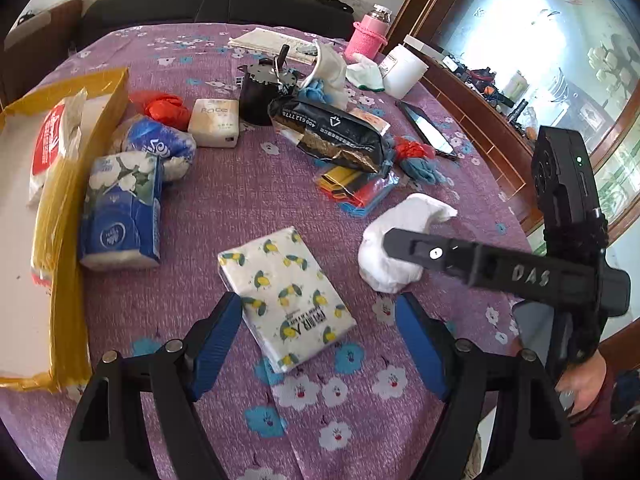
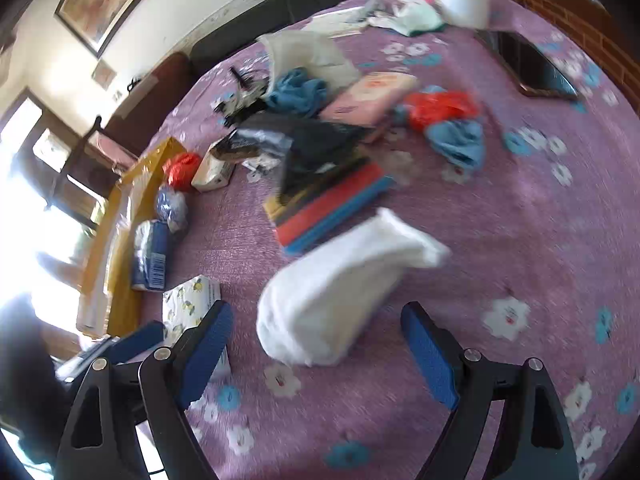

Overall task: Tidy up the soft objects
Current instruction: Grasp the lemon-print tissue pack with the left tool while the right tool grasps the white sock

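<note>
While the left gripper (image 1: 318, 344) is hanging over the purple flowered cloth (image 1: 248, 200) with its jaws standing wide and holding nothing, a tissue pack (image 1: 286, 298) printed with yellow lemons is lying flat between the blue pads (image 1: 218, 340), its near end reaching in past the tips and sitting closer to the left-hand one. Beyond the right-hand pad a white sock (image 1: 394, 242) is lying on the cloth, and the black finger of the right gripper (image 1: 404, 242) is crossing over it from the right. Ahead and to the left of the jaws, a blue tissue pack (image 1: 122, 216) is leaning beside a yellow box (image 1: 66, 216), with a blue bag (image 1: 158, 142), a red bag (image 1: 166, 110) and a small white tissue pack (image 1: 214, 122) farther on; straight ahead a black pouch (image 1: 332, 136) is resting on coloured folded cloths (image 1: 356, 192). Seen from the right wrist, which is blurring somewhat, the right gripper (image 2: 318, 344) is also standing wide and gripping nothing, and the white sock (image 2: 340, 292) is lying just ahead of the gap between the pads (image 2: 430, 354), not touching either. The lemon tissue pack (image 2: 192, 300) is sitting just outside the left-hand pad, the coloured cloths (image 2: 332, 212) are lying beyond the sock under the black pouch (image 2: 316, 148), and a phone (image 2: 528, 68) is lying far ahead to the right.
</note>
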Motion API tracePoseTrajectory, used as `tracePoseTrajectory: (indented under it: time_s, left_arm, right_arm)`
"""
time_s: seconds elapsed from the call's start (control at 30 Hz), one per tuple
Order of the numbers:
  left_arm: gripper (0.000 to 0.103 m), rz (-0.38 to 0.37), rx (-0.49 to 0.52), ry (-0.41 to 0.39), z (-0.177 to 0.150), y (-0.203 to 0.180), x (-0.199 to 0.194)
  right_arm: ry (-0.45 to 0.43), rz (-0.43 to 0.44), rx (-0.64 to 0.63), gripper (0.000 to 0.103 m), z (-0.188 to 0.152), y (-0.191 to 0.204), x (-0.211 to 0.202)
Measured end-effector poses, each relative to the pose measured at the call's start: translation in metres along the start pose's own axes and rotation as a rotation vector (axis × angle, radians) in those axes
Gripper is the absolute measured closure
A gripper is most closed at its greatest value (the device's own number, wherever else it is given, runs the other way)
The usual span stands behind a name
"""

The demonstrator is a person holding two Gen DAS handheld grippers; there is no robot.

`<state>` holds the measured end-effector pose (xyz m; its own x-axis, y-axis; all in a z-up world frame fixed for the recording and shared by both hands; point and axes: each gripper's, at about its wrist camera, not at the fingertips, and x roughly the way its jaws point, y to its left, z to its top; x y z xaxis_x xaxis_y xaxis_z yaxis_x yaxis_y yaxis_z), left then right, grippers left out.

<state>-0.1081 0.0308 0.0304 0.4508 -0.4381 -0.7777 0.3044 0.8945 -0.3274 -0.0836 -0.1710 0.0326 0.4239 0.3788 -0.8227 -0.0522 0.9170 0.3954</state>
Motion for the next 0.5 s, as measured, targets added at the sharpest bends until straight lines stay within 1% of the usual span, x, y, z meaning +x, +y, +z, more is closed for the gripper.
tracePoseTrajectory:
  time_s: [0.03, 0.07, 0.13, 0.17, 0.2, 0.23, 0.27, 0.3, 0.4, 0.5]
  left_arm:
    - [0.025, 0.006, -0.001, 0.006, 0.001, 0.0, 0.002]
    - [0.025, 0.01, -0.002, 0.014, 0.001, 0.0, 0.005]
    - [0.025, 0.011, 0.002, 0.026, 0.001, -0.001, 0.008]
    - [0.025, 0.012, 0.008, 0.03, 0.0, -0.002, 0.01]
    - [0.025, 0.013, 0.012, 0.032, 0.0, -0.003, 0.011]
    - [0.025, 0.017, 0.015, 0.034, 0.0, -0.003, 0.012]
    - [0.025, 0.02, 0.015, 0.036, -0.001, -0.002, 0.013]
    - [0.025, 0.022, 0.012, 0.038, 0.0, -0.001, 0.015]
    - [0.025, 0.025, -0.003, 0.049, 0.003, 0.002, 0.022]
    - [0.025, 0.031, 0.002, 0.036, 0.008, 0.001, 0.026]
  right_arm:
    - [-0.001, -0.006, -0.007, 0.014, 0.0, 0.004, 0.005]
    - [-0.016, -0.035, -0.022, 0.014, 0.001, 0.009, 0.008]
    - [-0.034, -0.081, -0.059, 0.02, 0.001, 0.016, 0.013]
    - [-0.04, -0.104, -0.079, 0.031, 0.0, 0.019, 0.013]
    - [-0.044, -0.124, -0.098, 0.047, -0.001, 0.02, 0.013]
    - [-0.047, -0.134, -0.12, 0.054, -0.002, 0.02, 0.013]
    - [-0.044, -0.119, -0.118, 0.061, -0.003, 0.017, 0.011]
    - [-0.043, -0.107, -0.109, 0.065, -0.003, 0.013, 0.009]
    - [-0.053, -0.098, -0.07, 0.066, -0.004, -0.002, 0.001]
    - [-0.061, -0.08, -0.037, 0.066, -0.005, -0.015, -0.005]
